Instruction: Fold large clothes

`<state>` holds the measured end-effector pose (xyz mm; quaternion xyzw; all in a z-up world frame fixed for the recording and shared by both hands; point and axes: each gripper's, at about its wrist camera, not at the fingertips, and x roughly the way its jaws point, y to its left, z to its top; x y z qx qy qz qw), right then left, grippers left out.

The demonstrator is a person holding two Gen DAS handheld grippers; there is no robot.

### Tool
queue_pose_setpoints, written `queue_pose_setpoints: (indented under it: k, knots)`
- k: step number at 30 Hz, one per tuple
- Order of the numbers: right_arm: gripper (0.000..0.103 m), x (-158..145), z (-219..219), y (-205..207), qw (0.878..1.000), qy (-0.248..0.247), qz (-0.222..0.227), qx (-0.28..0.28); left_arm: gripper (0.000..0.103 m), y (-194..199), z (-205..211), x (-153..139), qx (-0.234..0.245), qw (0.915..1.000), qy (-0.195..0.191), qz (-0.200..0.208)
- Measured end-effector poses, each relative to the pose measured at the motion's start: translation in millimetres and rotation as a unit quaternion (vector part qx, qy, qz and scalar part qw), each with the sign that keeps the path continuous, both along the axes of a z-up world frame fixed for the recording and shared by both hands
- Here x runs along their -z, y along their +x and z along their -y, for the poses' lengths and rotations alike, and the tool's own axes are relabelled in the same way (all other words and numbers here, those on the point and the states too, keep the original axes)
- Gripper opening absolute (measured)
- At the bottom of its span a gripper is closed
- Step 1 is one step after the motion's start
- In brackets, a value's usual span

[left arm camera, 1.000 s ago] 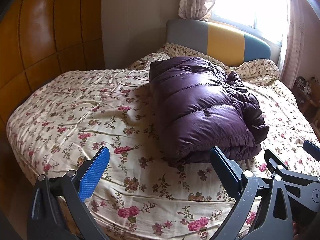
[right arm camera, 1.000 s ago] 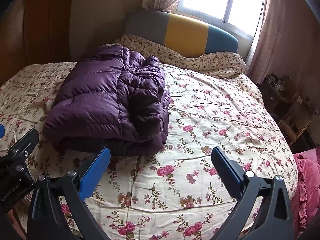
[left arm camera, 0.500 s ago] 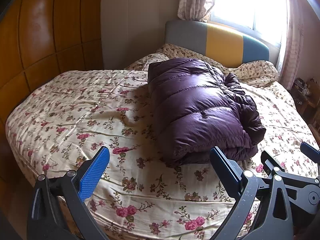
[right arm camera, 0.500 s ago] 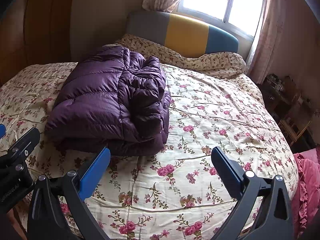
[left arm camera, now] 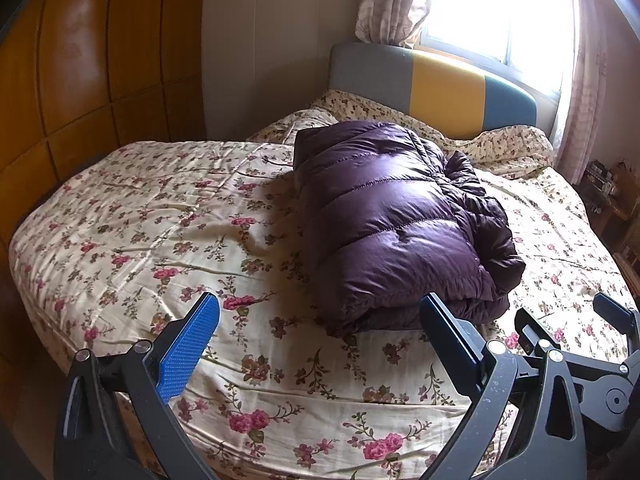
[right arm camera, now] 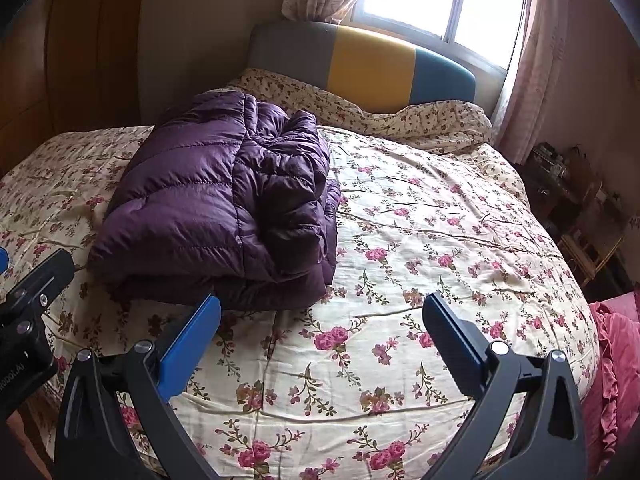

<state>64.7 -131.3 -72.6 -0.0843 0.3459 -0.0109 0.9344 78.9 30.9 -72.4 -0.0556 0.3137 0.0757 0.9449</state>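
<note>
This is a bedroom in a home. A wide bed [right arm camera: 420,240] with a rose-patterned cover fills both views, its padded headboard [right arm camera: 360,68] in grey, yellow and teal panels at 12 o'clock. A bright window [right arm camera: 448,0] with patterned curtains [right arm camera: 544,60] stands behind it, towards 1 o'clock. In the left wrist view, glossy wooden wardrobe panels [left arm camera: 80,60] line the wall at 10 o'clock. A cluttered low shelf [right arm camera: 572,184] sits at 3 o'clock beside the bed.
</note>
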Motion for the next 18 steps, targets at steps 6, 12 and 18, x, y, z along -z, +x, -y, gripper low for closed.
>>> queue_pose_setpoints:
  k: [6, 12, 18]
  knots:
    - [0.101, 2.2, 0.1, 0.9, 1.000, 0.000, -0.004, 0.002, 0.099, -0.8, 0.7, -0.5, 0.001, 1.0000, 0.001, -0.001]
    - [0.101, 4.8, 2.4, 2.5, 1.000, 0.001, -0.008, 0.006, 0.099, -2.6, 4.3, -0.2, 0.006, 0.9999, 0.010, 0.006]
    - [0.101, 3.0, 3.7, 2.8, 1.000, 0.005, -0.002, 0.009, 0.099, -1.9, 6.4, 2.0, 0.009, 0.9999, 0.012, 0.001]
